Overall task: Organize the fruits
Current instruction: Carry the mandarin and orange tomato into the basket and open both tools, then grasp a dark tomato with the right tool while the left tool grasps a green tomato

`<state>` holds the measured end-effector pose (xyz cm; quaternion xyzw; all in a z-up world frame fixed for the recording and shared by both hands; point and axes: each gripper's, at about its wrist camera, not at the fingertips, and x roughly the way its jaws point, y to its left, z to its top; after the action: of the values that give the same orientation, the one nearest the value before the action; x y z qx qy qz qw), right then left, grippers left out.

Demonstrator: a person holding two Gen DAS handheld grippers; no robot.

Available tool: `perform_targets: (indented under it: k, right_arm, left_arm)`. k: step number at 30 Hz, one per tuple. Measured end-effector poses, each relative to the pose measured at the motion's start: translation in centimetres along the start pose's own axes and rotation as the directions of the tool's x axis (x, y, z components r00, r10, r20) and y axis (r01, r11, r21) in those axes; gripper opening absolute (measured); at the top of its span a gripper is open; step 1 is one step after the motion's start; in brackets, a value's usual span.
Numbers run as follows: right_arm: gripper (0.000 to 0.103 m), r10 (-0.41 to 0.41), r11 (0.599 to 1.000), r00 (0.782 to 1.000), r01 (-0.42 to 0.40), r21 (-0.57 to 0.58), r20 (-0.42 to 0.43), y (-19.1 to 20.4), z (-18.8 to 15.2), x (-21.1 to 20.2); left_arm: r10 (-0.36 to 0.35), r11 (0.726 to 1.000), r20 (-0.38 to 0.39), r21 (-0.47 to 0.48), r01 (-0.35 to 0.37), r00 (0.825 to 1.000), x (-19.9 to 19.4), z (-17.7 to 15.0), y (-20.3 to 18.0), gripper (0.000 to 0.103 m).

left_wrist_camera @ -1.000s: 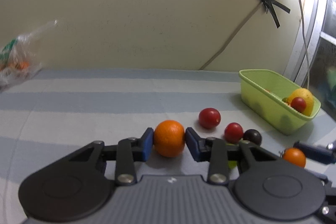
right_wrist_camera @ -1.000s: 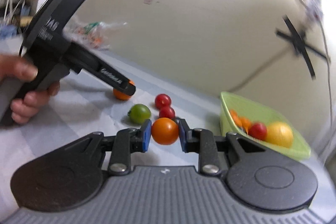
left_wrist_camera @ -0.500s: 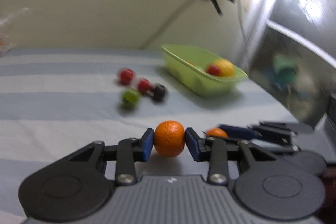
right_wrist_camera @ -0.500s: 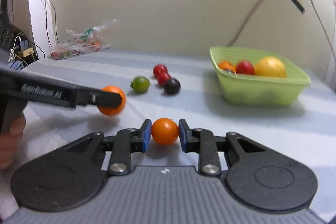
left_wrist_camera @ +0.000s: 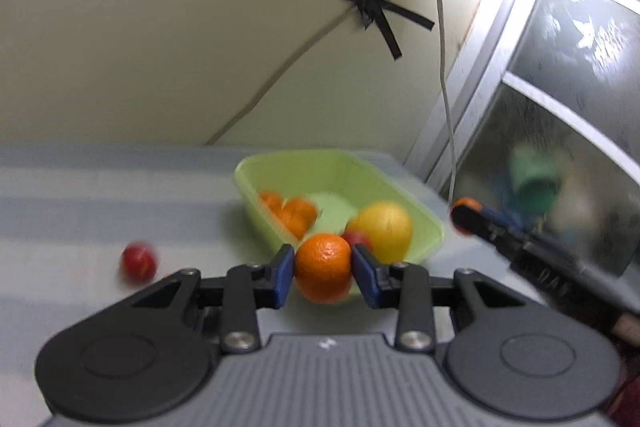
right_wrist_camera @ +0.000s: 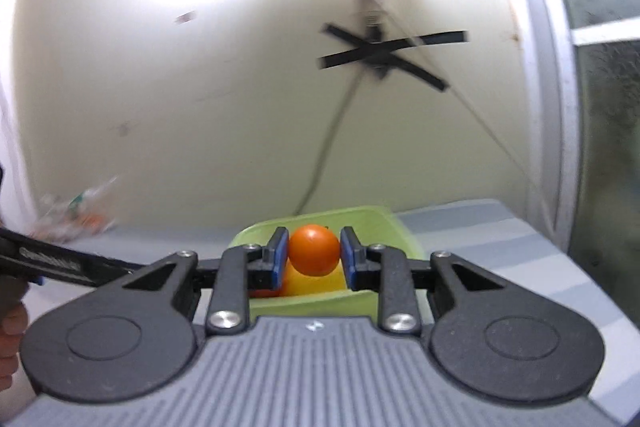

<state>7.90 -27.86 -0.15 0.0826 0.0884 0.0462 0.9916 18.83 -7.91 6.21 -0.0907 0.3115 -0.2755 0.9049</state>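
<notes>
My left gripper (left_wrist_camera: 323, 273) is shut on an orange (left_wrist_camera: 323, 267) and holds it in the air just before the near edge of the green basket (left_wrist_camera: 424, 215). The basket holds small oranges (left_wrist_camera: 292, 213), a yellow fruit (left_wrist_camera: 382, 229) and a red fruit partly hidden behind the held orange. My right gripper (right_wrist_camera: 314, 255) is shut on a small orange tomato (right_wrist_camera: 314, 254) and holds it above the same basket (right_wrist_camera: 396, 231), over the yellow fruit (right_wrist_camera: 316, 283). The right gripper's tip shows in the left wrist view (left_wrist_camera: 466, 215), right of the basket.
A red fruit (left_wrist_camera: 139, 261) lies on the striped tablecloth (left_wrist_camera: 80, 211) left of the basket. A plastic bag (right_wrist_camera: 76, 217) lies at the far left by the wall. A cable (left_wrist_camera: 446, 67) hangs beside a glass door (left_wrist_camera: 560, 107) on the right. The left gripper's arm (right_wrist_camera: 60, 261) crosses the right wrist view.
Both grippers have moved with their fruit towards the green basket and risen; the right one now hangs over it, the left one is at its near edge.
</notes>
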Motion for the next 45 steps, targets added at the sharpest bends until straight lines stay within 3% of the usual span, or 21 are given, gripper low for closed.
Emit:
perform_targets:
  k: [10,13,14,16,17,24,29,35,39,43,45]
  right_arm:
    - [0.032,-0.049,0.998,0.996,0.052,0.046,-0.069,-2.4,-1.5,2.8]
    - [0.032,-0.043,0.998,0.996,0.046,0.035,-0.084,-2.4,-1.7,3.2]
    - [0.032,-0.041,0.999,0.995,0.044,0.032,-0.086,-2.6,-1.8,3.3]
    - [0.037,-0.037,0.998,0.997,0.040,0.039,-0.072,-2.8,-1.7,3.0]
    - [0.042,-0.037,0.998,0.998,0.039,0.050,-0.050,-3.1,-1.6,2.8]
    - [0.042,-0.030,0.981,0.998,0.019,0.191,0.058,-5.5,-1.1,0.4]
    - [0.041,-0.062,0.975,0.995,0.045,0.220,0.073,-5.8,-0.9,0.3]
    - [0.040,-0.117,0.976,0.993,0.112,0.187,0.018,-4.5,-1.8,0.5]
    - [0.040,-0.120,0.975,0.993,0.117,0.189,0.004,-3.1,-2.4,-0.3]
    - [0.040,-0.028,0.976,0.999,0.033,0.217,-0.026,-0.7,-3.7,-2.3]
    - [0.040,0.049,0.977,0.998,-0.040,0.207,-0.041,1.1,-4.3,-3.2]
  left_arm:
    - [-0.006,0.999,-0.051,-0.032,0.005,0.999,7.7,4.1,0.1,0.032]
    - [-0.015,0.999,-0.059,-0.033,0.013,0.998,8.5,4.3,0.1,0.038]
    - [-0.013,1.000,-0.059,-0.029,0.011,0.998,8.7,4.4,0.0,0.044]
    - [-0.003,1.000,-0.052,-0.017,0.002,0.999,8.6,4.4,-0.3,0.045]
    - [-0.002,1.000,-0.045,-0.012,0.001,0.999,8.4,4.5,-0.4,0.045]
    - [-0.001,1.000,0.104,-0.003,0.002,0.995,0.9,4.3,0.9,0.045]
    - [0.131,0.991,0.180,0.002,-0.134,0.975,-5.4,0.8,3.8,0.047]
    - [0.325,0.946,0.104,-0.045,-0.322,0.940,-8.7,-4.6,8.5,0.047]
    - [0.361,0.931,0.052,-0.078,-0.356,0.931,-9.1,-7.3,10.4,0.047]
    - [0.384,0.923,0.032,-0.030,-0.383,0.923,-8.7,-9.0,10.4,0.049]
    - [0.359,0.933,0.044,-0.004,-0.359,0.932,-8.7,-9.1,10.0,0.052]
